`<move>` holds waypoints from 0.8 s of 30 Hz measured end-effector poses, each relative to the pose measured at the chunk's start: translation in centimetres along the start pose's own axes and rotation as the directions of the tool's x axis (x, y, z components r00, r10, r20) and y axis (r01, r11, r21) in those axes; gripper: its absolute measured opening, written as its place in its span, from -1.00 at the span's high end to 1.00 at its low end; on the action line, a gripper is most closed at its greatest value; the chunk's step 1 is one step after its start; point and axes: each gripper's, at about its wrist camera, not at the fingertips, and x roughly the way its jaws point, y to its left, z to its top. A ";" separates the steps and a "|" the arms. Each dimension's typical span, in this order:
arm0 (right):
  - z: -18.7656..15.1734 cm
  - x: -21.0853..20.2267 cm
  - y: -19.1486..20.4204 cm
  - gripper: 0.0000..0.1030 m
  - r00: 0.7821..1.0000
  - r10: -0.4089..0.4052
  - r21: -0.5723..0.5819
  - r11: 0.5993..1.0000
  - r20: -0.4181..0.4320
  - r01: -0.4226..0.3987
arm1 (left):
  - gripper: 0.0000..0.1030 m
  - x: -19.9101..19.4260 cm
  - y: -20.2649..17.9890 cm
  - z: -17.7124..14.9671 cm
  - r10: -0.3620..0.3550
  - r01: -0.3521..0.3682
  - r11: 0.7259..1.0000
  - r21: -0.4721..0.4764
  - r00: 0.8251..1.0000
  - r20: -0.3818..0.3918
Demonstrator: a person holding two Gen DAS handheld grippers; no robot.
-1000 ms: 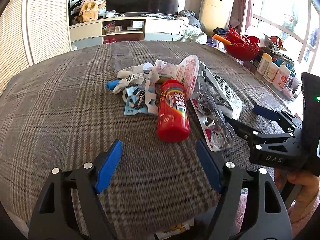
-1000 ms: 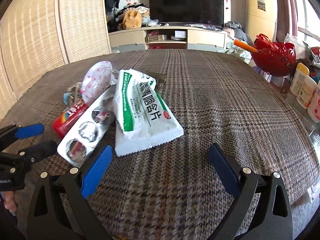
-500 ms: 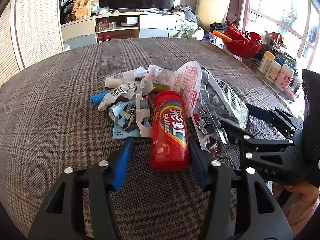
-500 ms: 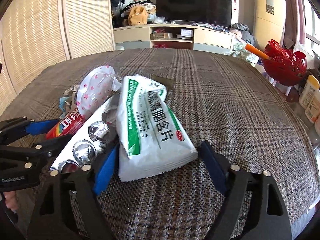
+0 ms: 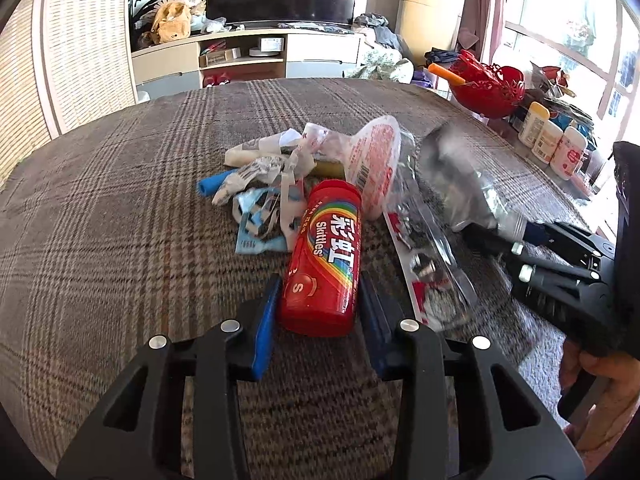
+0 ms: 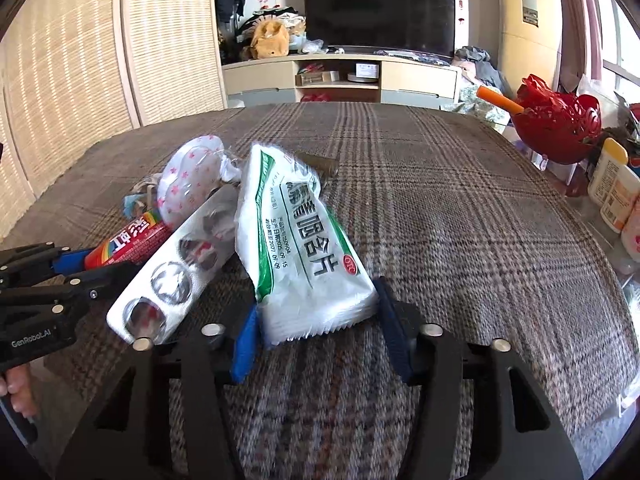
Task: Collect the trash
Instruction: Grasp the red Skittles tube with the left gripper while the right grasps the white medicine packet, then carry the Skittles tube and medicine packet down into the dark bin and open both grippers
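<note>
Left tongs closing around the base of a red candy tube, one blue pad tight against each side of it. Tube lying on its side on the plaid tabletop, cap end pointing away, at the near edge of a trash heap. Behind the tube: torn paper strips, a blue scrap, a white-and-red plastic wrapper. To the right of the tube, a clear blister strip stretching toward the right tongs, seen here from the side with a blurred silvery packet between their tips.

Right tongs closing on the near edge of a white-and-green medicine sachet, pads at both corners of the crimped end, far end of the sachet tilted up off the cloth. Just left of it, a silver blister pack lying diagonally, its upper end tucked under a star-printed wrapper. Candy tube partly visible beyond the blister pack, gripped by the left tongs coming in from the left edge. Fingers of a hand wrapped around that handle.

Red openwork basket and several white bottles beside the right edge of the tabletop. Television on a low cabinet in the background.
</note>
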 end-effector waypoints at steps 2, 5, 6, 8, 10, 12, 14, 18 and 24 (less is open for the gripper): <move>-0.4 -0.7 -0.2 0.59 1.000 0.006 0.012 1.000 0.001 -0.006 | 0.31 -0.7 0.0 -0.7 0.005 -0.005 1.000 -0.004 1.000 0.001; -0.8 -1.6 -0.3 0.61 1.000 0.010 0.017 1.000 0.007 -0.010 | 0.31 -1.7 0.1 -1.6 0.015 -0.015 1.000 -0.014 1.000 0.004; -1.1 -2.2 -0.2 0.62 1.000 0.013 0.018 1.000 0.012 -0.013 | 0.31 -2.1 0.1 -2.0 0.019 -0.019 1.000 -0.018 1.000 0.007; -1.3 -3.2 0.0 0.63 1.000 0.020 0.016 1.000 0.023 -0.021 | 0.32 -3.0 -0.1 -2.5 0.025 -0.025 0.999 -0.020 1.000 0.013; -1.5 -4.3 0.3 0.63 0.999 0.024 0.012 1.000 0.037 -0.025 | 0.32 -4.1 -0.3 -3.0 0.029 -0.029 0.999 -0.021 0.999 0.022; -1.8 -5.5 0.6 0.63 0.998 0.025 0.011 1.000 0.049 -0.026 | 0.33 -5.1 -0.6 -3.5 0.037 -0.036 0.999 -0.020 0.999 0.032; -2.0 -6.5 0.7 0.63 0.998 0.028 0.010 1.000 0.059 -0.029 | 0.33 -6.5 -1.0 -4.1 0.043 -0.042 0.999 -0.021 0.998 0.047; -3.0 -9.1 1.2 0.63 0.996 0.045 -0.002 0.999 0.080 -0.045 | 0.34 -9.0 -1.6 -5.6 0.049 -0.048 0.999 -0.026 0.996 0.071; -5.7 -11.8 2.0 0.63 0.994 0.076 -0.013 0.997 0.084 -0.075 | 0.36 -12.2 -2.7 -8.6 0.055 -0.053 0.998 -0.019 0.993 0.100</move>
